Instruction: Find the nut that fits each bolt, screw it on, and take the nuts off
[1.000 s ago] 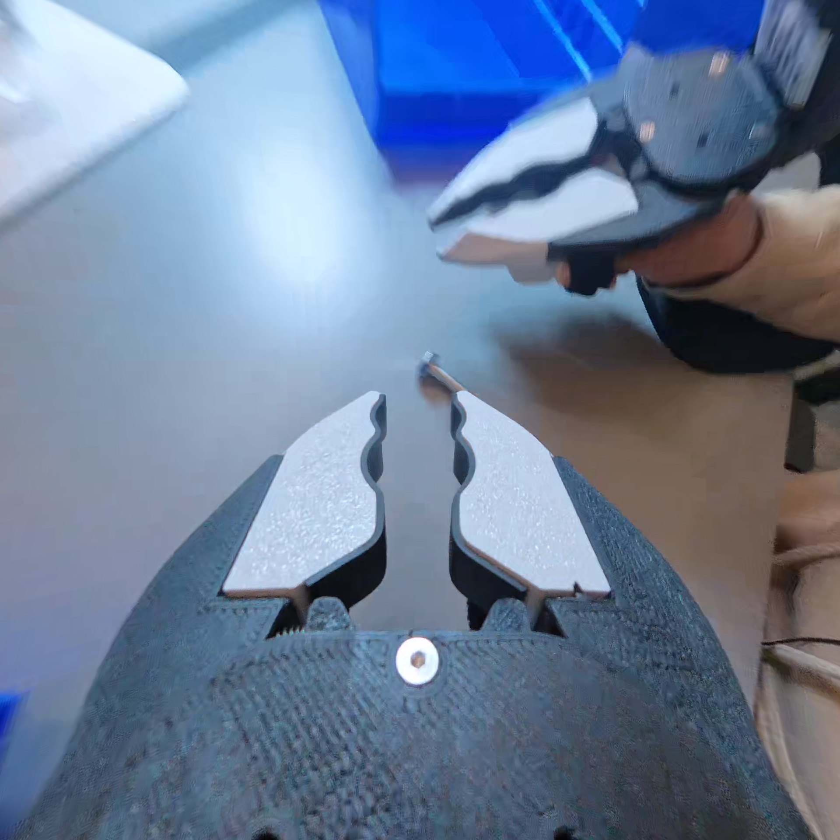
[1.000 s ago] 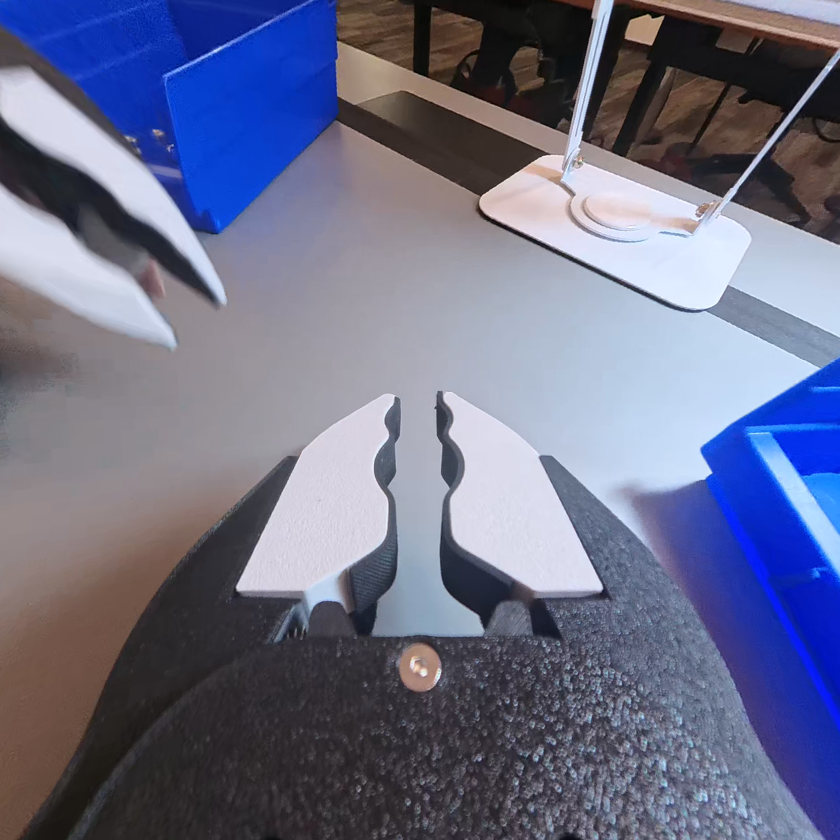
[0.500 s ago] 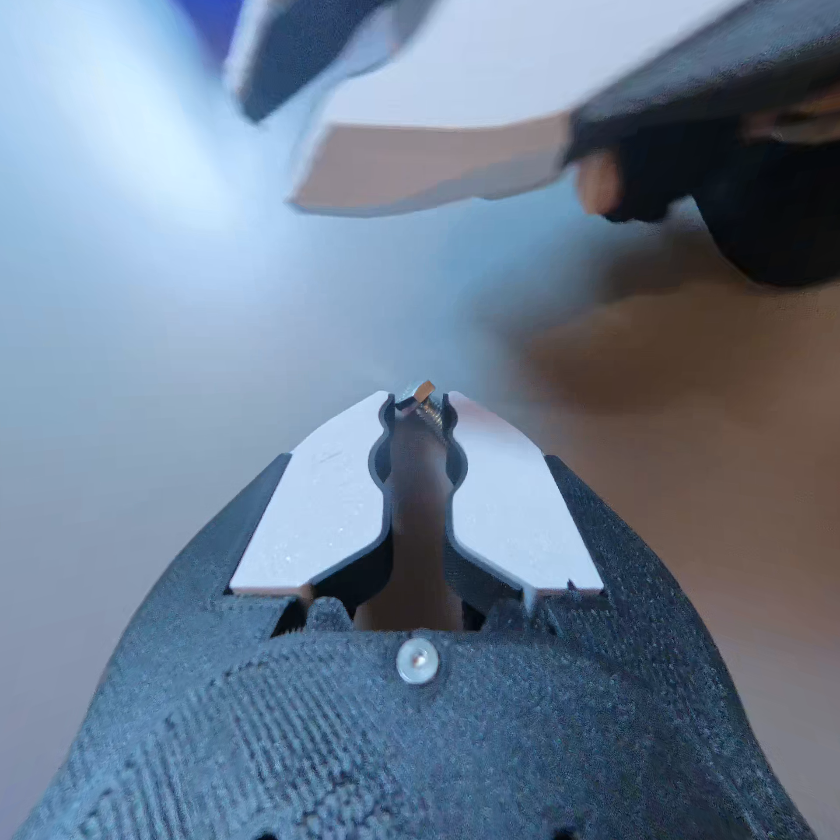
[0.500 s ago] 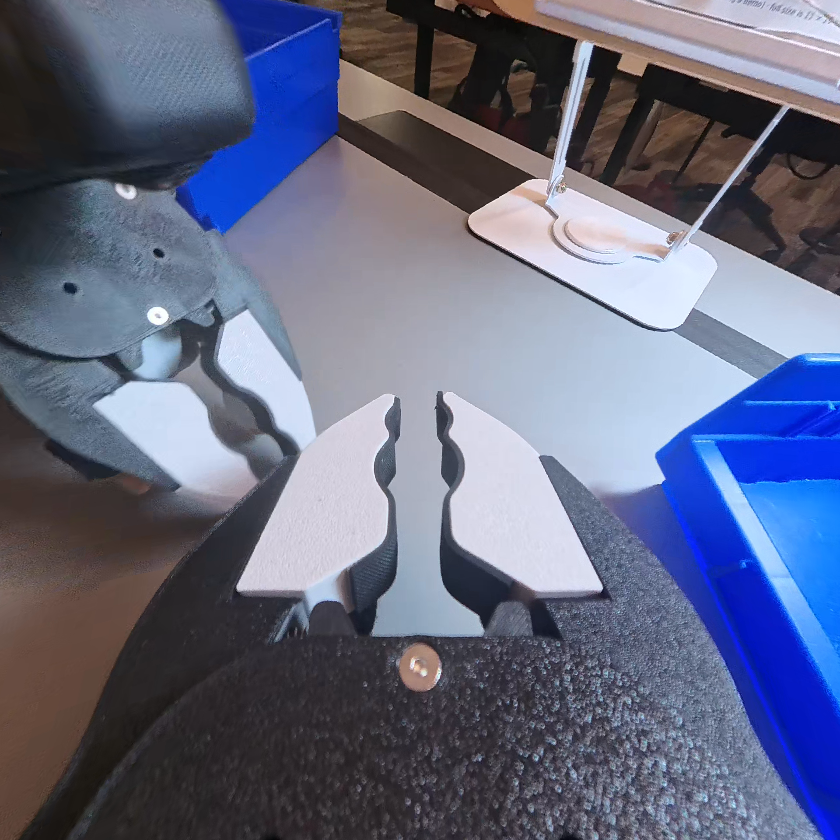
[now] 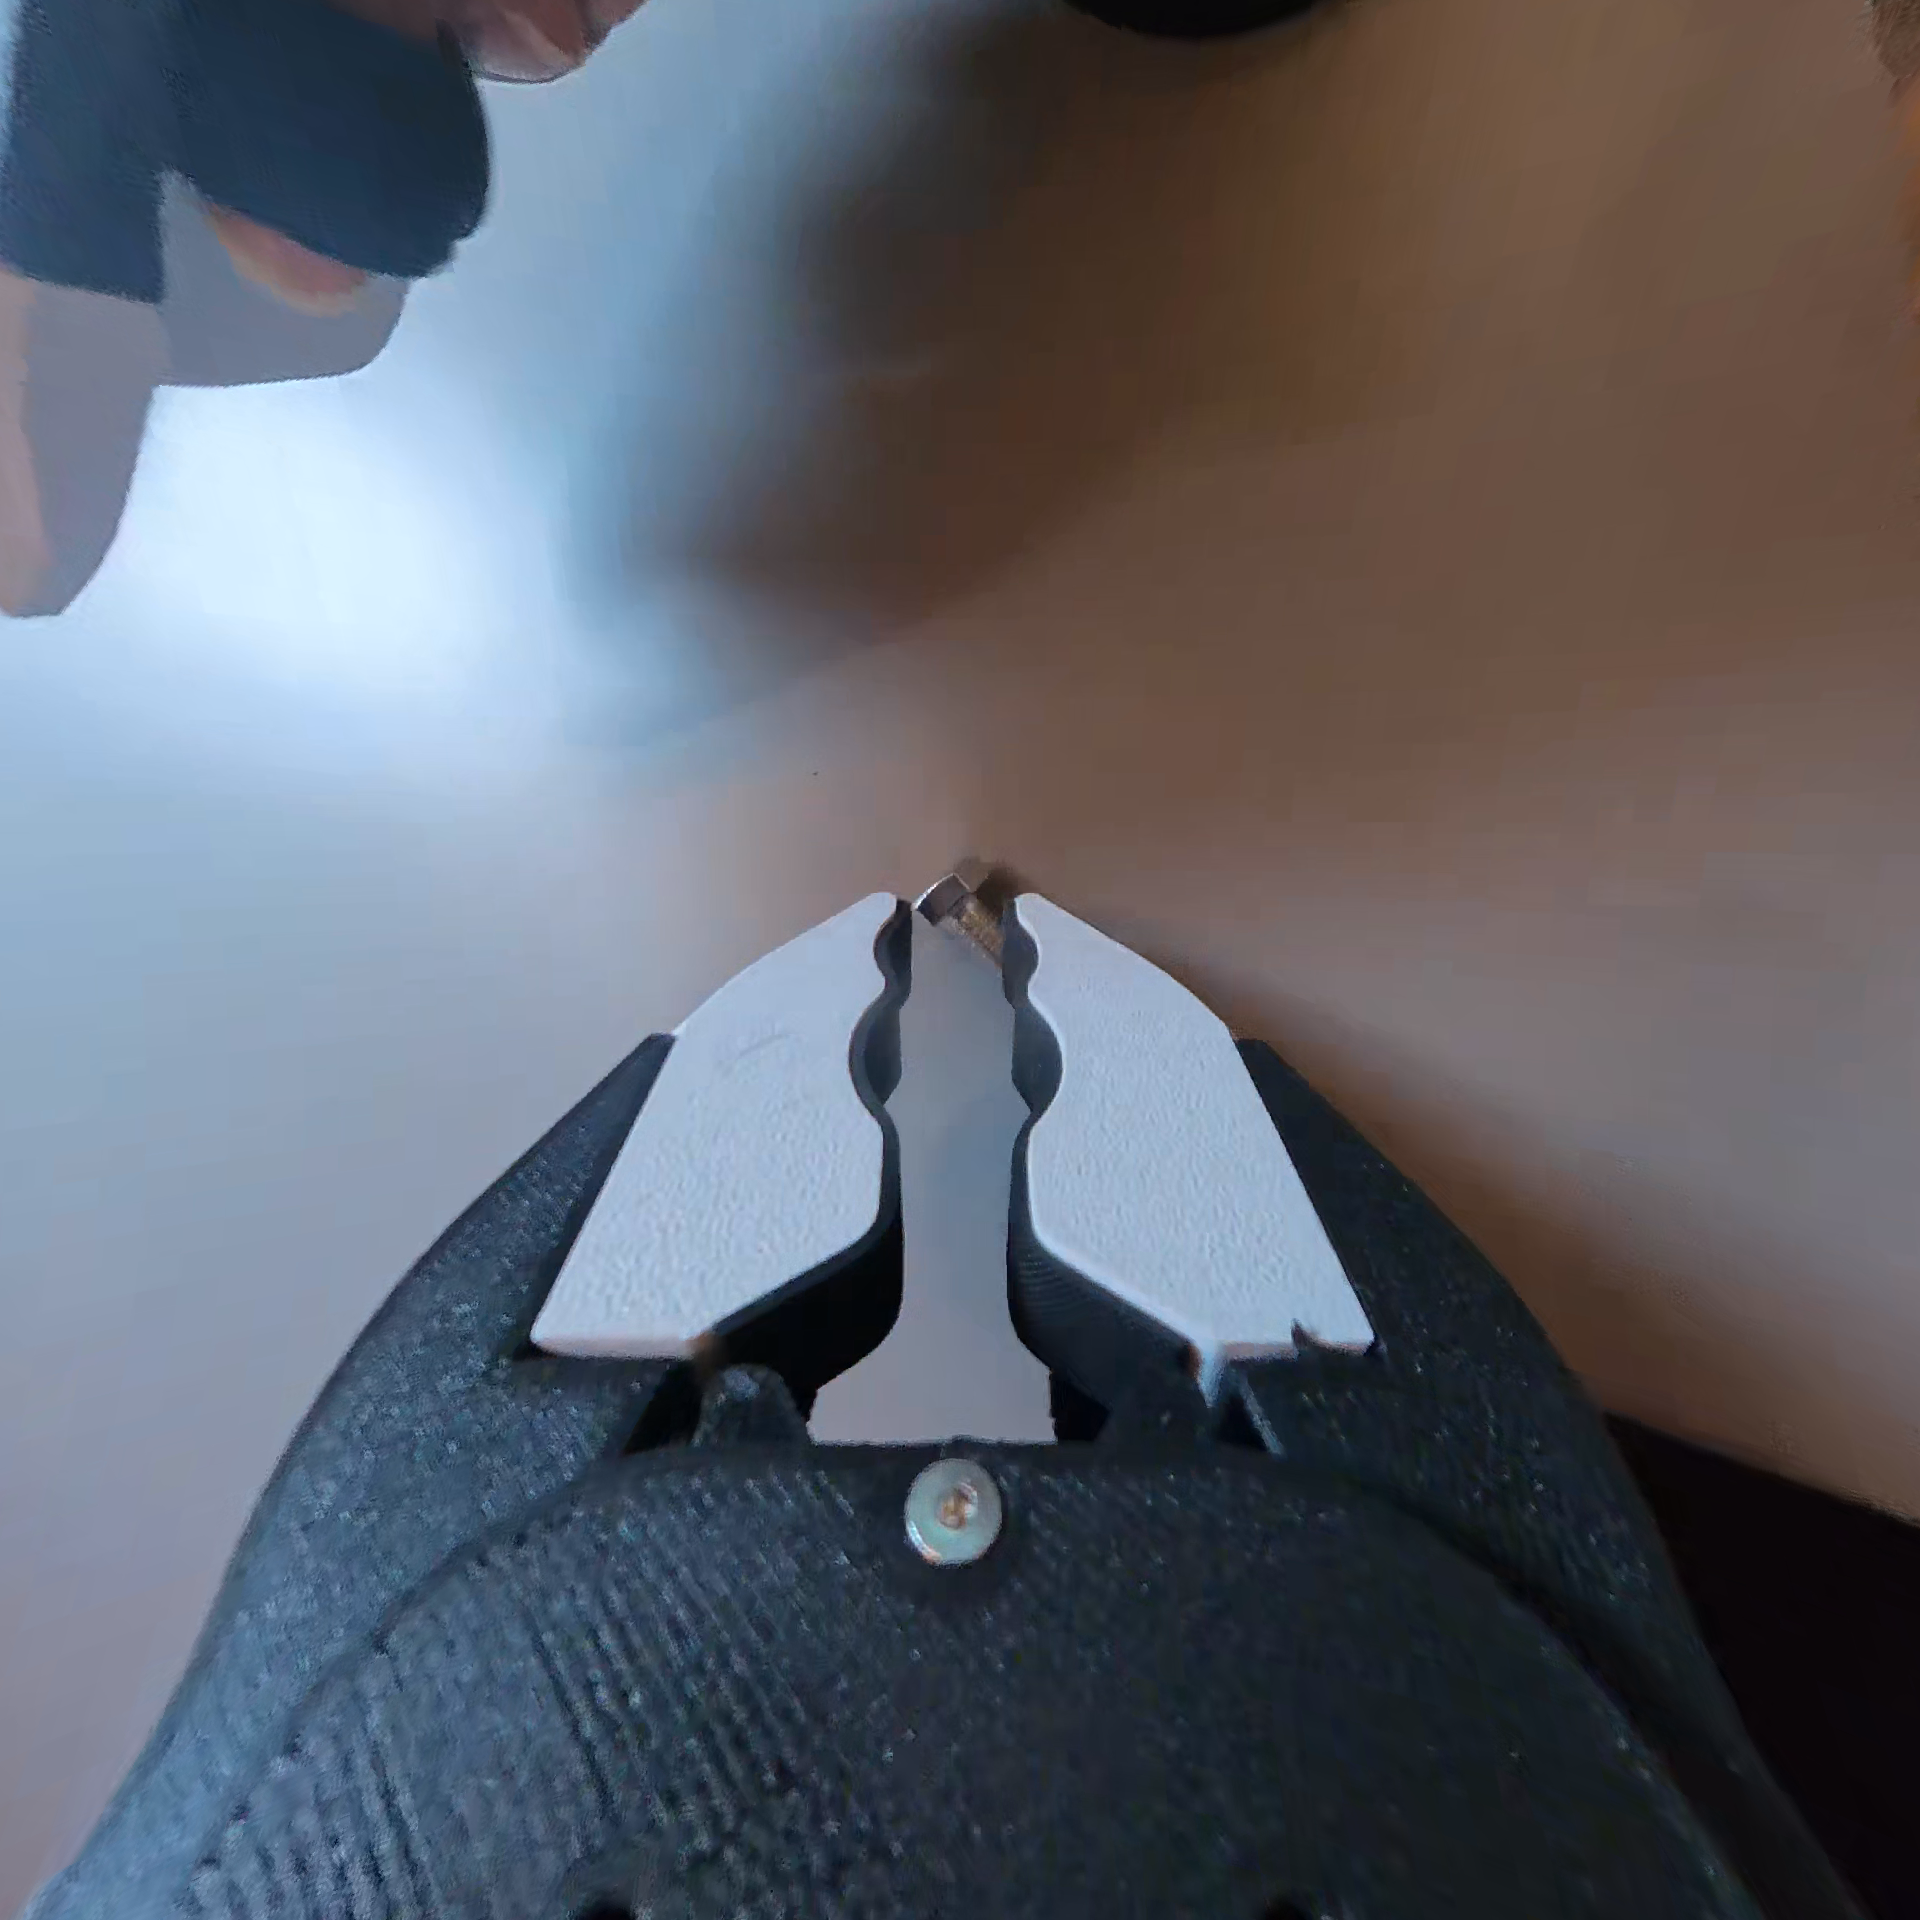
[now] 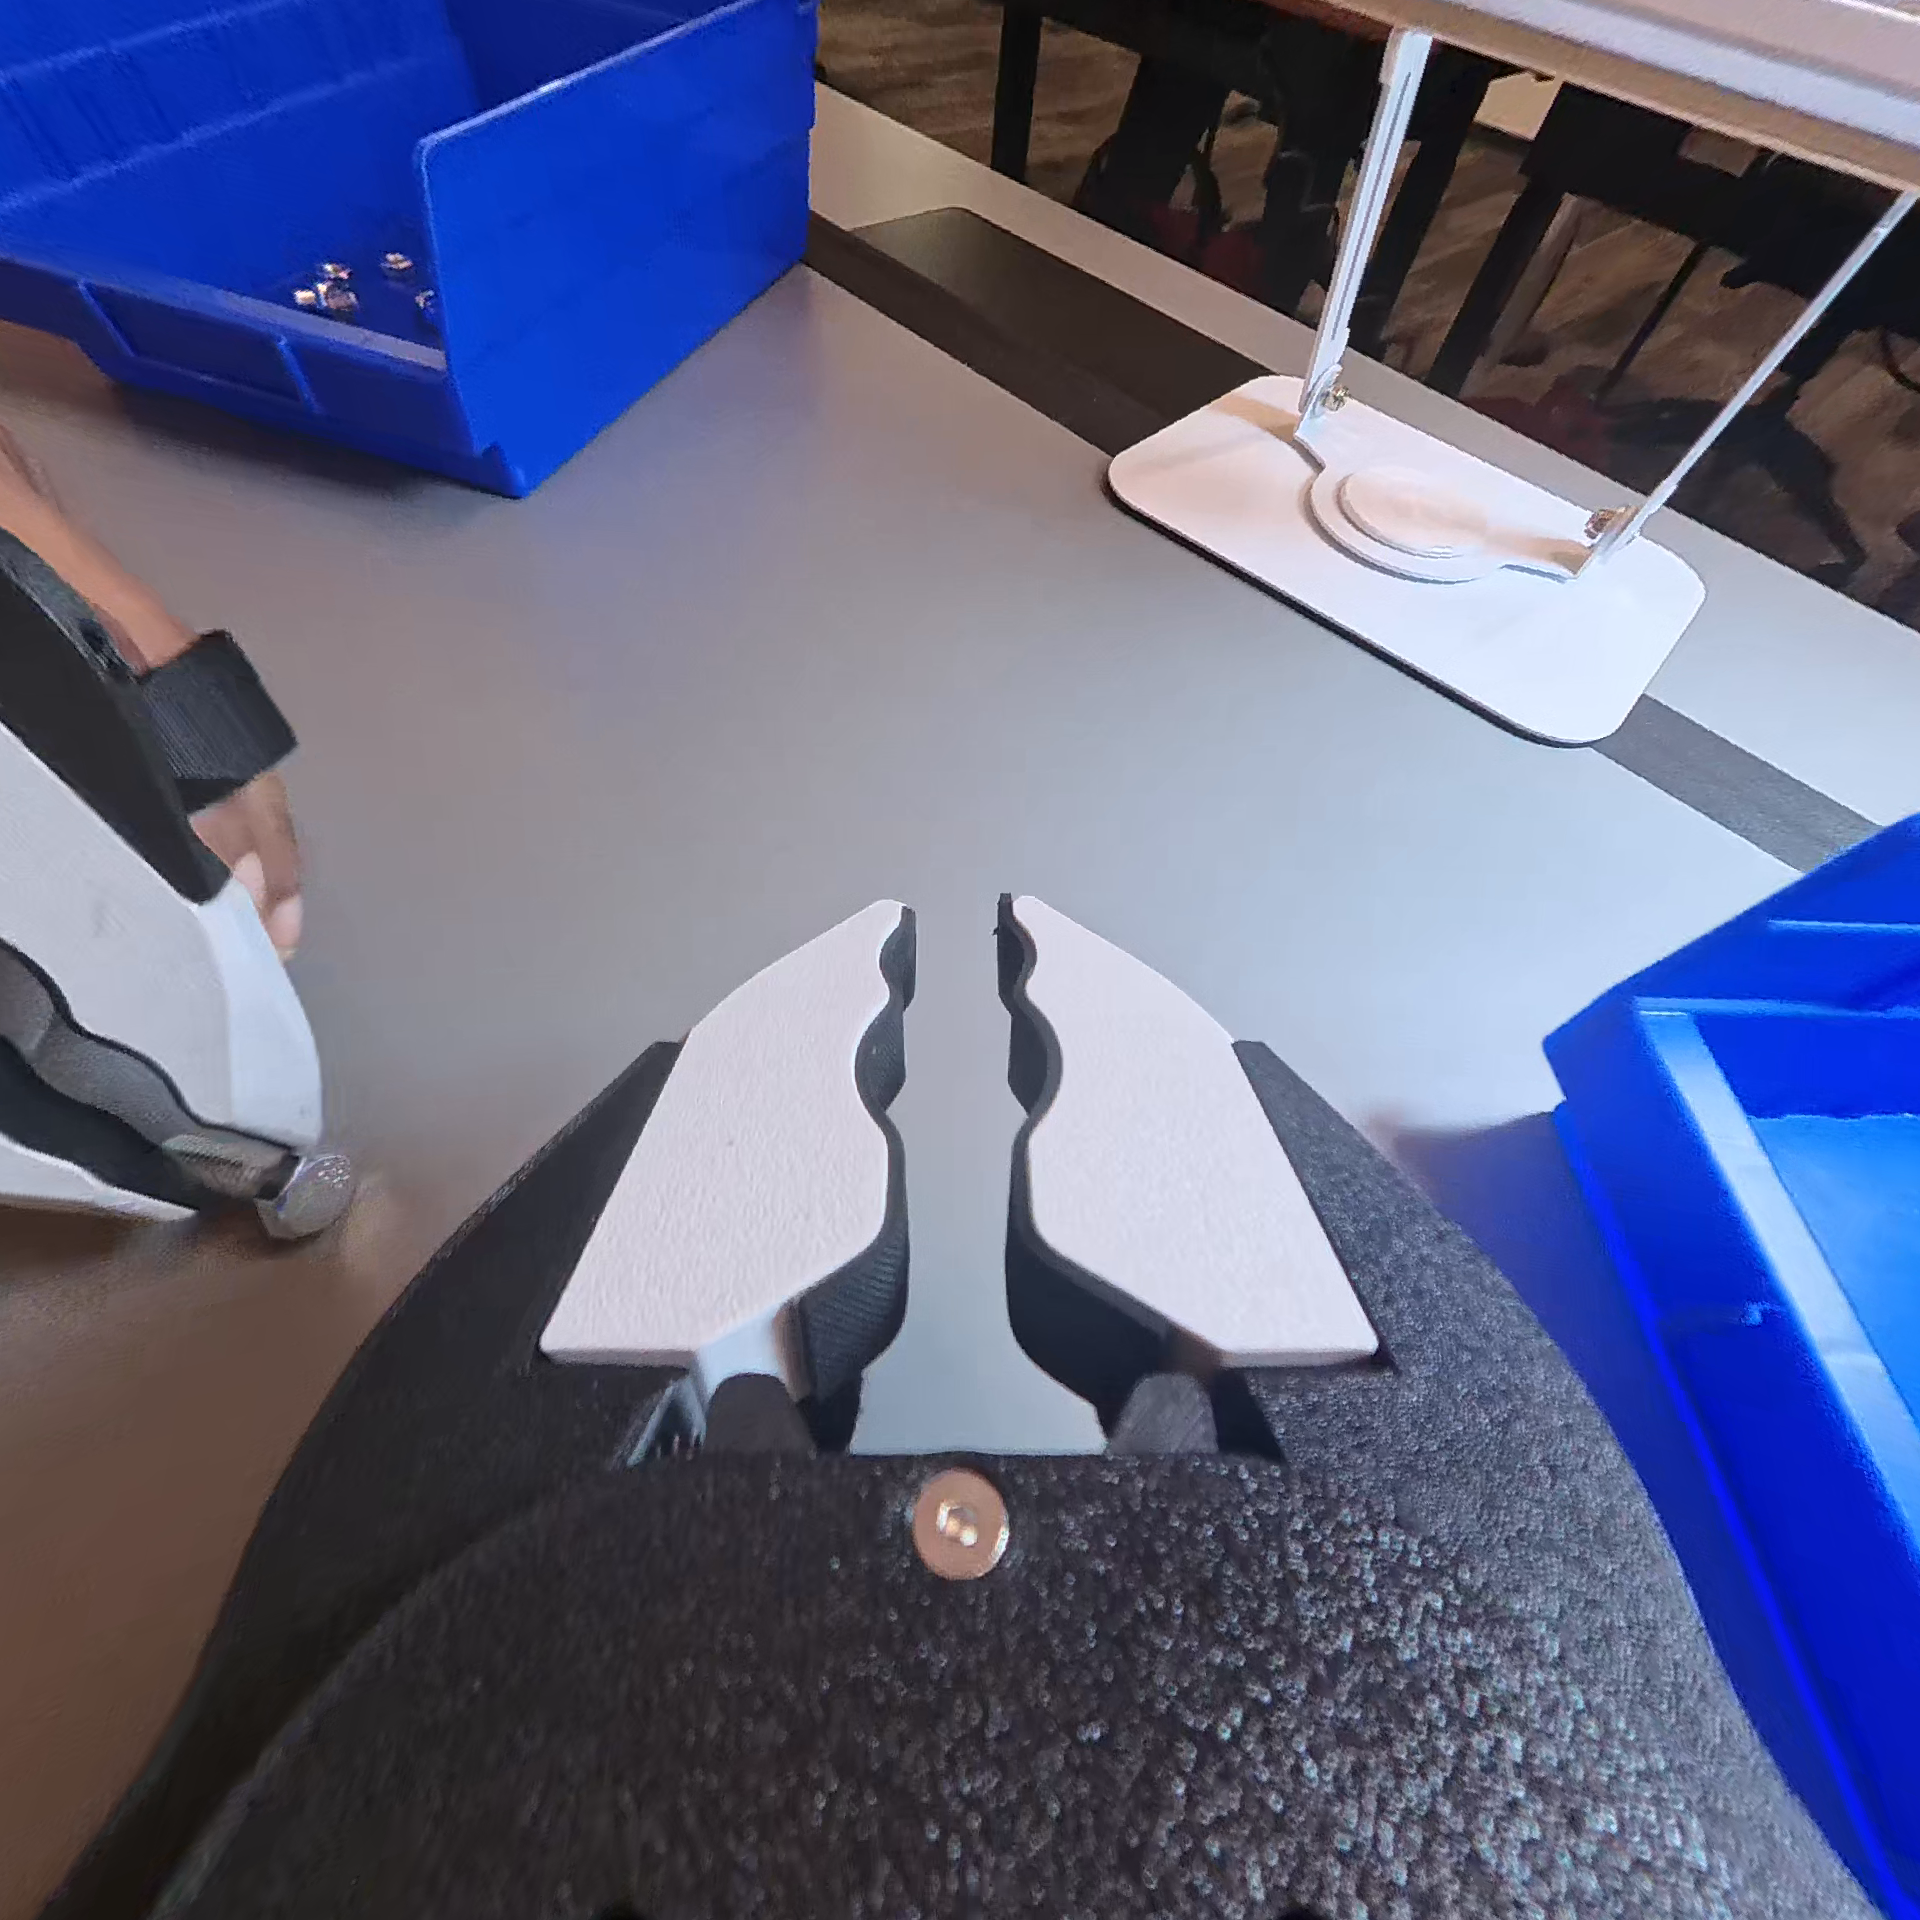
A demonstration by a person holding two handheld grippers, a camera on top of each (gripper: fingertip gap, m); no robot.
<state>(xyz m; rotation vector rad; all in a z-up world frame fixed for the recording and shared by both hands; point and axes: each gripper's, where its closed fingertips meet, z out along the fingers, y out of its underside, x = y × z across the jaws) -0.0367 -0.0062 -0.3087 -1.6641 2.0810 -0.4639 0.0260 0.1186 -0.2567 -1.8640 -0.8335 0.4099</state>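
A small silver hex-head bolt (image 5: 961, 914) sits between the fingertips of my left gripper (image 5: 958, 920), low over the grey table (image 5: 312, 935). The left gripper is shut on its threaded shank and the head sticks out past the tips. The right wrist view shows the same at its left edge: the left gripper (image 6: 244, 1164) holds the bolt (image 6: 307, 1195), whose head is at or just above the table. My right gripper (image 6: 956, 914) is open by a narrow gap and empty, hovering above the table to the right of the bolt.
A blue bin (image 6: 582, 312) at the back left holds several small nuts (image 6: 332, 291). Another blue bin (image 6: 1714, 1195) stands at the right. A white stand base (image 6: 1434, 582) is at the back right. A person's strapped fingers (image 5: 291, 208) show at the top left.
My left gripper came down onto the bolt lying on the table and closed on its shank. My right gripper stayed narrowly open and shifted aside, away from the left gripper.
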